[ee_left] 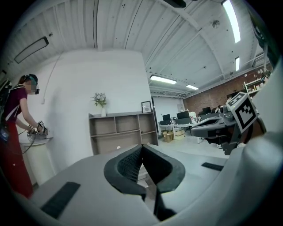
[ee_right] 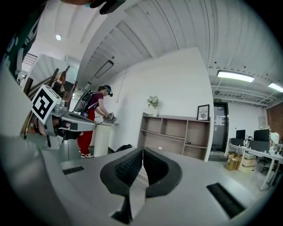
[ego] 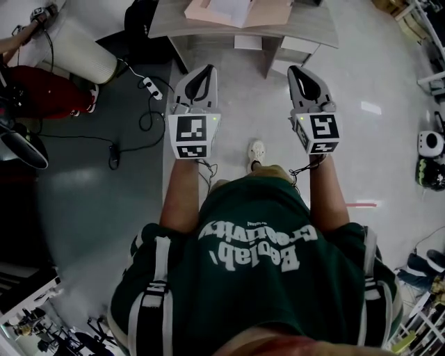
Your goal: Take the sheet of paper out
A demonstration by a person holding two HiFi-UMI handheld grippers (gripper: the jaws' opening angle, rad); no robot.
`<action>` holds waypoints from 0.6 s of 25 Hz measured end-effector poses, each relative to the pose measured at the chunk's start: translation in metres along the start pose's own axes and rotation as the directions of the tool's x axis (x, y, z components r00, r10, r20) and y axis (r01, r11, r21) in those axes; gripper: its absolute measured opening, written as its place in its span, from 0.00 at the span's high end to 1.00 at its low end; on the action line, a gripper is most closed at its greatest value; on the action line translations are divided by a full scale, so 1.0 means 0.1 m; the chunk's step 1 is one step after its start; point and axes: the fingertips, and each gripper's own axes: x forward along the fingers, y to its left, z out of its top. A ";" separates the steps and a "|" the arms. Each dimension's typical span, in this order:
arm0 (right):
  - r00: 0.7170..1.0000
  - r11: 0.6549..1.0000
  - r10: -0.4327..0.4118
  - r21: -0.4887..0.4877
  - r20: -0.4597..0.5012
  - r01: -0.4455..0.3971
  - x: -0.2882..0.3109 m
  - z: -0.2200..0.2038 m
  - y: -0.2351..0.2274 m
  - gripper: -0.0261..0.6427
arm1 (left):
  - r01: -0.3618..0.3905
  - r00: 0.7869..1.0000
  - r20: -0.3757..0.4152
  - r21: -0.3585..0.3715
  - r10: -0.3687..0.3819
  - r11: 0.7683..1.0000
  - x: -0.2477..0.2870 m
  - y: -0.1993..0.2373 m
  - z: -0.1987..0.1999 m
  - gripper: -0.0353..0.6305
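Head view first: the sheet of paper was lying on a pinkish folder on top of the bench, nothing touching it. Both tools were held out over the floor on the near side of the bench, pointing toward it and well apart from the paper. The left tool was short of the bench's left part and the right tool was short of its right leg. A power strip with its cables sat on the floor off the bench's left end. The wearer's green shirt filled the bottom of the frame. In the left gripper view, the left tool was clenched, pads pressed together with nothing between them. The right tool showed off to the side, and I honestly couldn't pick out the bench, only a shelf unit with a plant on top. The right gripper view was the same deal: the right tool was clenched and empty. A person in red trousers stood in the background, and again no bench or paper I could make out.
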 end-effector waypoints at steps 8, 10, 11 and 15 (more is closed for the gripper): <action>0.999 0.999 0.050 -0.005 0.015 -0.050 0.56 0.03 -0.53 0.91 | -0.043 0.999 -0.010 -0.002 0.043 0.999 0.66 0.04 0.07 0.92; 0.998 0.998 0.066 0.003 0.008 -0.066 0.70 -0.01 -0.64 0.91 | -0.056 0.998 -0.013 -0.005 0.056 0.998 0.83 0.06 0.06 0.92; 0.997 0.997 0.076 0.006 0.005 -0.076 0.77 -0.03 -0.68 0.91 | -0.062 0.998 -0.015 -0.008 0.062 0.998 0.90 0.06 0.05 0.92; 0.994 0.994 0.105 -0.015 -0.002 -0.105 0.99 -0.09 -0.81 0.91 | -0.074 0.997 -0.032 -0.020 0.073 0.997 1.15 0.04 -0.01 0.92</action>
